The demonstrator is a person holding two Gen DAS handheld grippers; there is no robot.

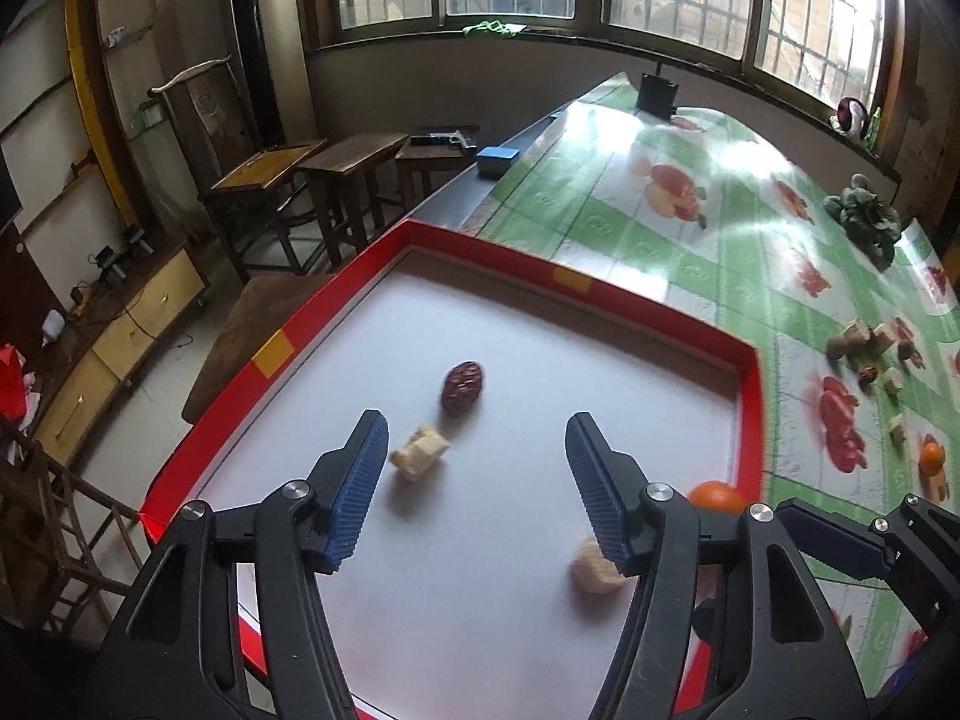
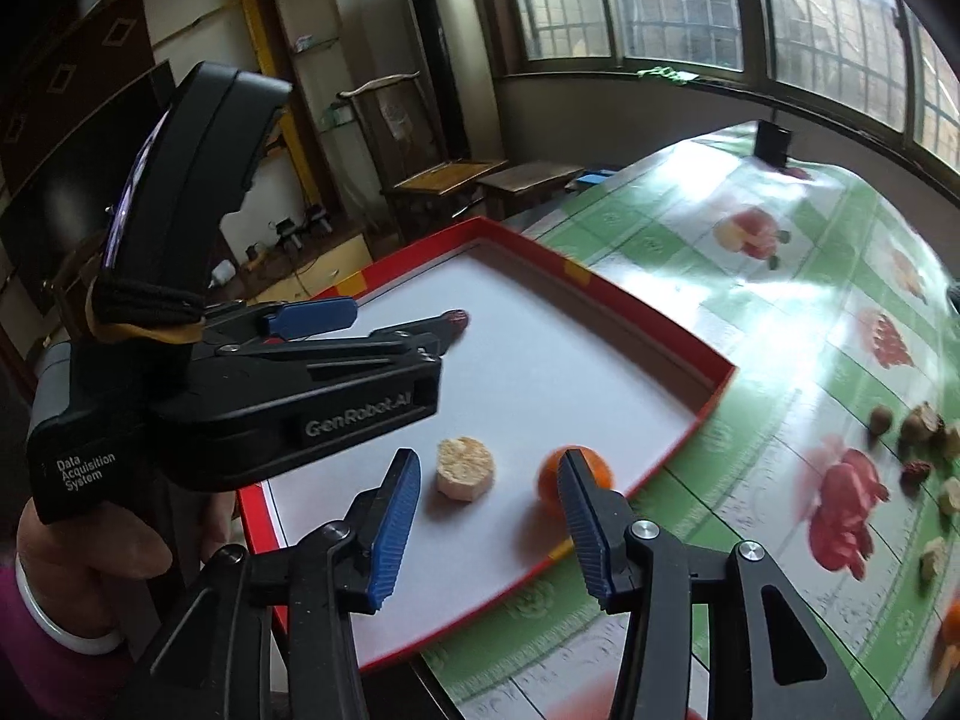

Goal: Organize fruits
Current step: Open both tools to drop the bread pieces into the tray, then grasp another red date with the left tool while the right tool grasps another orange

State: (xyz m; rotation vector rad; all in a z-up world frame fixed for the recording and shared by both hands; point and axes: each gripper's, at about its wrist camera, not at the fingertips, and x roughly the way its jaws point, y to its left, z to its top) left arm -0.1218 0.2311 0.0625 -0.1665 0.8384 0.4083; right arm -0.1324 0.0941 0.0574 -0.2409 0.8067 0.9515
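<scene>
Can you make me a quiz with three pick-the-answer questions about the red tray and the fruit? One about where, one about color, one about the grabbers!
1. Where is the small orange?
A. Inside the red tray, near its rim
B. On the windowsill
C. On a chair

2. What color is the tray's floor?
A. Green
B. White
C. Black

3. How is the left gripper?
A. Shut on the red date
B. Shut on nothing
C. Open, holding nothing

Answers:
1. A, the orange sits on the tray floor close to the right rim.
2. B, the floor is plain white inside the red rim.
3. C, its blue fingers stand wide apart, and the date lies beyond them.
</scene>
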